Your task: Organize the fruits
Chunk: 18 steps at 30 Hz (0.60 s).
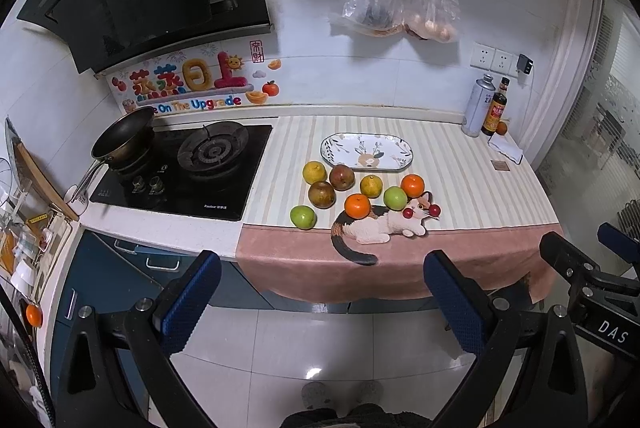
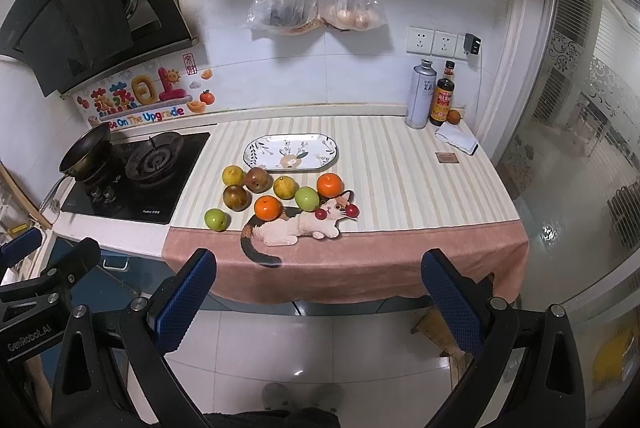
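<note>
Both grippers, left gripper (image 1: 322, 292) and right gripper (image 2: 318, 290), held spread and empty; fruits (image 2: 266, 207) clustered at 6 o'clock of bare plate (image 2: 256, 157), staged for loading.

I see eight fruits clustered on the striped mat, just at six o'clock of the empty oval plate (image 2: 291, 157). Two oranges (image 2: 267, 207) (image 2: 330, 185), two green apples (image 2: 216, 219) (image 2: 307, 198), two yellow pears (image 2: 233, 175) (image 2: 284, 187) and two brownish pears (image 2: 256, 179) (image 2: 235, 197) sit upright, several touching.
</note>
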{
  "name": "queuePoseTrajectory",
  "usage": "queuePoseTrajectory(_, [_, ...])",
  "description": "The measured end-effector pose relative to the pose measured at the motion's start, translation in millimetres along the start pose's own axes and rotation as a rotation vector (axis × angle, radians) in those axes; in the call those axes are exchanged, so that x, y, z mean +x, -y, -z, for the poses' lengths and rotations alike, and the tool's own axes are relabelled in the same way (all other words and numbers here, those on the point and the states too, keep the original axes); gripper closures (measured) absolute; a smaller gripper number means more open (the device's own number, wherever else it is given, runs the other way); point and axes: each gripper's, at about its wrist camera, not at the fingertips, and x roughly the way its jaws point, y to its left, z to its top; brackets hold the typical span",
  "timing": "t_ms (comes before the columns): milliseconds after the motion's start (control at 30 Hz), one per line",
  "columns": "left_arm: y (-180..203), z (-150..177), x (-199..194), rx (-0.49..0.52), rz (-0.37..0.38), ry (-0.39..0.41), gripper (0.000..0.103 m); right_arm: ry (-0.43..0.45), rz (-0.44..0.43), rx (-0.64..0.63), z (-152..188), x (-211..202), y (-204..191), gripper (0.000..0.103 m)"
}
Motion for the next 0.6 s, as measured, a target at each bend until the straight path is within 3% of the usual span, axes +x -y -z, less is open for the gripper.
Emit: queuePoseTrajectory(600, [-2.4, 0.3, 1.5, 0.002, -0.002, 0.002, 0.000, -0.001, -0.002, 0.002, -1.5, 1.4, -2.3, 0.000])
